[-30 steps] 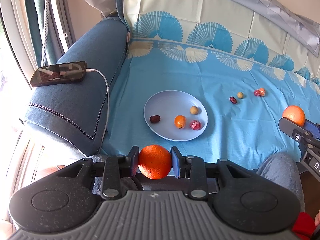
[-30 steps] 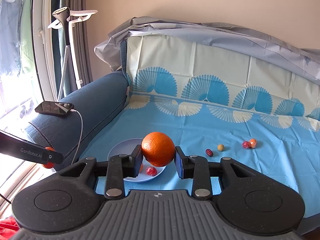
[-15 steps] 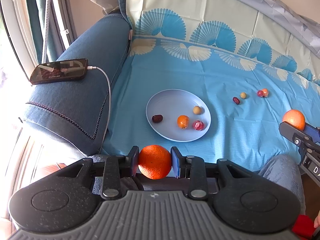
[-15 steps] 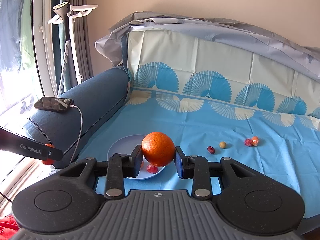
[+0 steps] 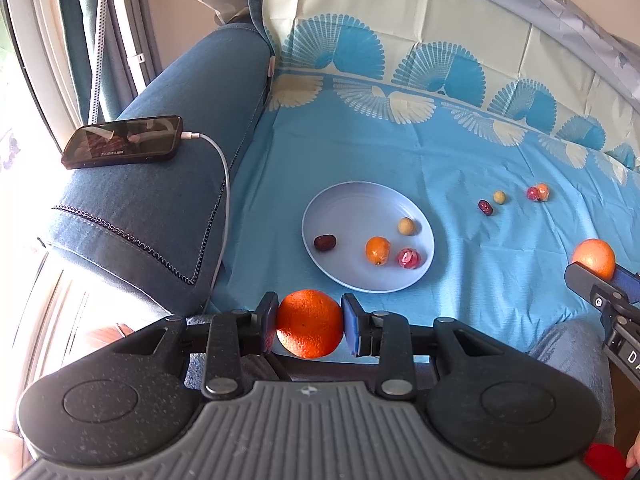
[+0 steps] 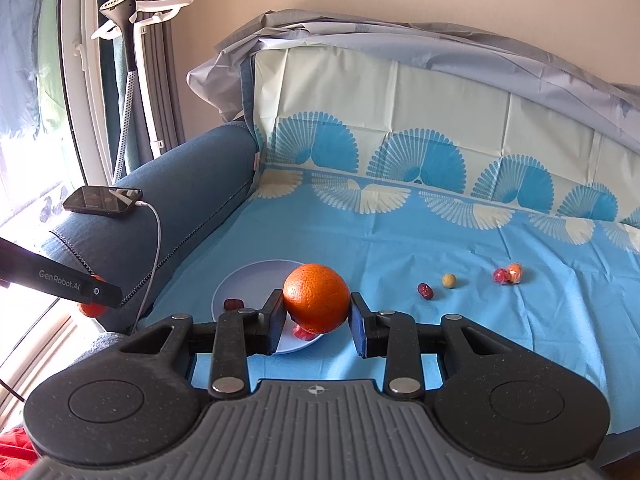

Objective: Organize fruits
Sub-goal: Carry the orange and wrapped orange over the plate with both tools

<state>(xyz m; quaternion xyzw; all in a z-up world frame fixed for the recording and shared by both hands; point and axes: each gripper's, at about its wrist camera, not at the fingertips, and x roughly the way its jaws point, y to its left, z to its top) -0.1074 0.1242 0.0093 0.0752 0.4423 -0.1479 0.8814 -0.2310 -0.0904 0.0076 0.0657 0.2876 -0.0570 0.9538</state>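
Note:
My left gripper (image 5: pixel 309 325) is shut on an orange (image 5: pixel 310 323), held above the sofa's front edge, near side of a pale blue plate (image 5: pixel 344 208). The plate holds a dark date (image 5: pixel 324 243), a small orange fruit (image 5: pixel 377 250), a red wrapped piece (image 5: pixel 408 258) and a yellowish ball (image 5: pixel 406 225). My right gripper (image 6: pixel 317 309) is shut on a second orange (image 6: pixel 317 298), in front of the same plate (image 6: pixel 248 276). Several small fruits (image 5: pixel 485 207) (image 6: pixel 508 275) lie loose on the blue cloth to the right.
A phone (image 5: pixel 124 147) on a white cable (image 5: pixel 224 184) lies on the blue sofa armrest (image 5: pixel 168 184) at left. The patterned cloth (image 5: pixel 400 152) covers seat and backrest. A garment steamer stand (image 6: pixel 132 40) and curtains are at far left. My knee (image 5: pixel 568 344) shows lower right.
Both grippers have moved slightly closer to the sofa seat, each still holding its orange. The fruits on the plate and cloth have not moved.

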